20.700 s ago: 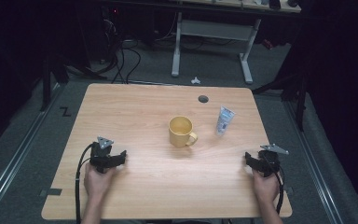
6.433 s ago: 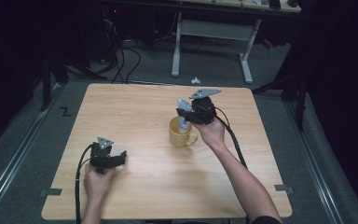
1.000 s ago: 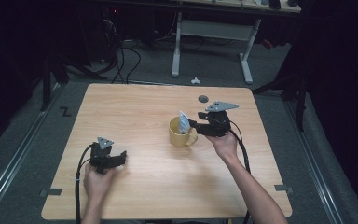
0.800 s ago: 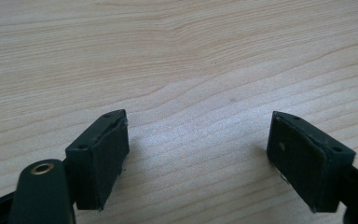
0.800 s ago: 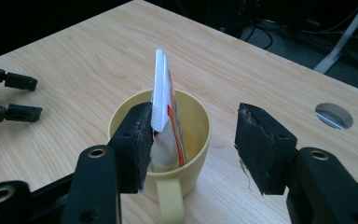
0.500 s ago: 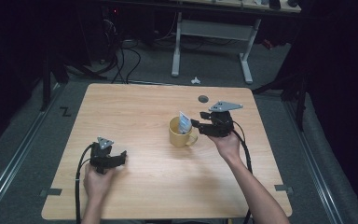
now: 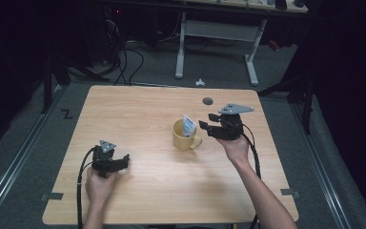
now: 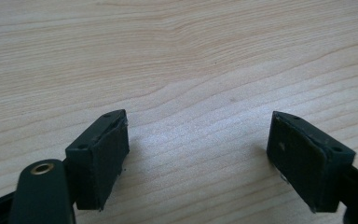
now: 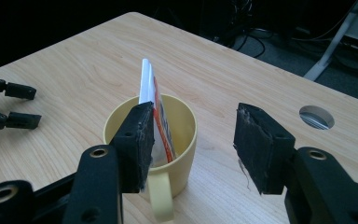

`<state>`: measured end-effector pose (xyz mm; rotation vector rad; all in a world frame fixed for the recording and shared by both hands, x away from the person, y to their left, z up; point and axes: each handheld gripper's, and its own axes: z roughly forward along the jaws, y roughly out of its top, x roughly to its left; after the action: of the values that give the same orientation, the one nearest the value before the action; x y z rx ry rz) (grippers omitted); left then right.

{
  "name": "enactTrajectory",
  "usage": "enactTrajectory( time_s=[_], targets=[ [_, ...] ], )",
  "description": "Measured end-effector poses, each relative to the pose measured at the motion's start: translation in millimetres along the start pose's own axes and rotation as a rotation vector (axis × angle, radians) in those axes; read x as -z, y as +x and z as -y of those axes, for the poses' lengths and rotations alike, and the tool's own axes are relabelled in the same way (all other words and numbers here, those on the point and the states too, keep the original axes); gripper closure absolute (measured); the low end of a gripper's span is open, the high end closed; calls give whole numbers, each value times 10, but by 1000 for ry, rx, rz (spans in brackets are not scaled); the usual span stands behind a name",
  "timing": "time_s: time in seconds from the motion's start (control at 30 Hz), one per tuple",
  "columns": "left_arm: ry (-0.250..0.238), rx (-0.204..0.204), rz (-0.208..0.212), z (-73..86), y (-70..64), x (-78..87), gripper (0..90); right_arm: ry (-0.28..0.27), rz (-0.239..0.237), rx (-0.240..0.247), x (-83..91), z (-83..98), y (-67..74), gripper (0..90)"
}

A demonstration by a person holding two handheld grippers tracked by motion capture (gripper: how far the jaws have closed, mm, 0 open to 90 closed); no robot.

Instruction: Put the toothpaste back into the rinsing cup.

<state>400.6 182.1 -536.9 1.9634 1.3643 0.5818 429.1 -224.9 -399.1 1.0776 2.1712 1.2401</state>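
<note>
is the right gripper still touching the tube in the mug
Apart. In the high view the right gripper sits beside the yellow mug, with bare table between its open jaws and the tube standing inside the mug.

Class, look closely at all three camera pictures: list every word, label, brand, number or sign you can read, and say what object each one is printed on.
No text can be read in these pictures.
The tube standing in the yellow mug carries orange and white print, too blurred and edge-on to read.
A dark mark shaped like "Z" lies on the floor left of the table; it looks like tape, not lettering.
</note>
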Motion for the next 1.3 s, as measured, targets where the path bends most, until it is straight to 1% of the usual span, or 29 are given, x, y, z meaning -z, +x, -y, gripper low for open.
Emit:
enactTrajectory(
  time_s=[0.1, 0.17, 0.23, 0.27, 0.6, 0.83, 1.3],
  targets=[
    [0, 0, 0, 0, 0, 0, 212, -1, 4, -6, 18, 1, -6, 479],
    [0, -1, 0, 0, 0, 0, 212, -6, 7, -1, 29, 4, -19, 480],
    [0, -1, 0, 0, 0, 0, 212, -6, 12, -11, 49, 13, -29, 480],
    [1, -2, 0, 0, 1, 1, 212, -10, 12, -7, 53, 17, -39, 480],
    [1, -1, 0, 0, 0, 0, 212, -16, 30, -30, 139, 79, -115, 481],
    [1, -1, 0, 0, 0, 1, 212, -31, 39, -43, 202, 104, -159, 481],
    [1, -1, 0, 0, 0, 0, 211, -37, 63, -71, 293, 165, -247, 481]
  ],
)
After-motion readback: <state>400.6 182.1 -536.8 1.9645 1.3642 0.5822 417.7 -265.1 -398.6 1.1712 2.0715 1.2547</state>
